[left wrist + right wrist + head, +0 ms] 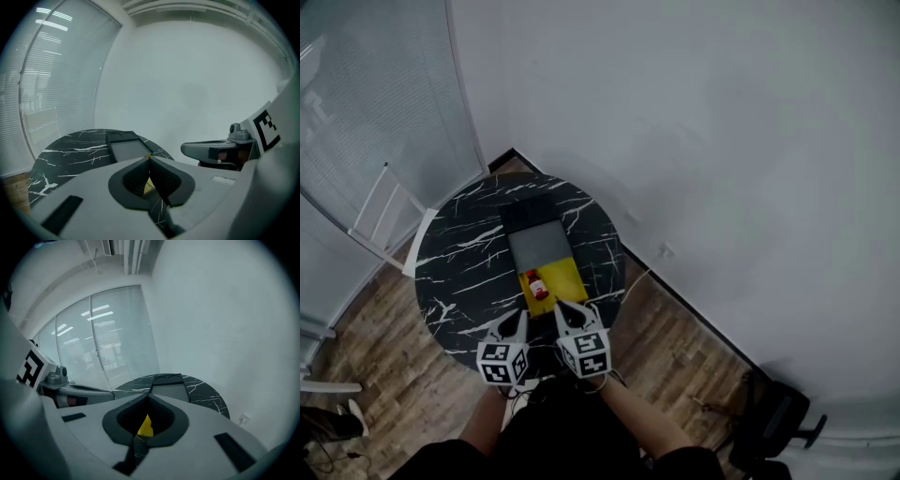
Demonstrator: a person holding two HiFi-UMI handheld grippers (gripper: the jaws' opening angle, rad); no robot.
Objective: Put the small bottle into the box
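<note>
Small bottle: the one small bottle point(537, 286), red with a pale cap, lies on its side on the yellow section point(563, 278), toward that section's left side. No gripper touches it.

Box: one box runs from the middle of the tabletop toward its near edge. It has a black section point(530, 214) farthest away, then a gray section point(541, 248), then the yellow one nearest the person. I cannot tell whether the yellow part is a compartment or a flap.

Left gripper: the left gripper point(150, 158) has its jaws pressed together tip to tip with nothing between them. It hangs over the near edge of the tabletop, just beside the yellow end.

Right gripper: the right gripper point(149, 398) is likewise closed and empty, beside the left one and pointing along the box.

Table: one round black marble table point(459, 267) carries everything.

Task state: as I judge it, the bottle is already placed, if the yellow section counts as the inside of the box.

Risk, rolling: the bottle lies on its side, so a knock to the box could roll it off the yellow section.

Risk, bump: both grippers sit close to the box's near end, so a careless move could nudge it toward the table's near edge.

Counts: one bottle, one box with three sections, two grippers, one table.
</note>
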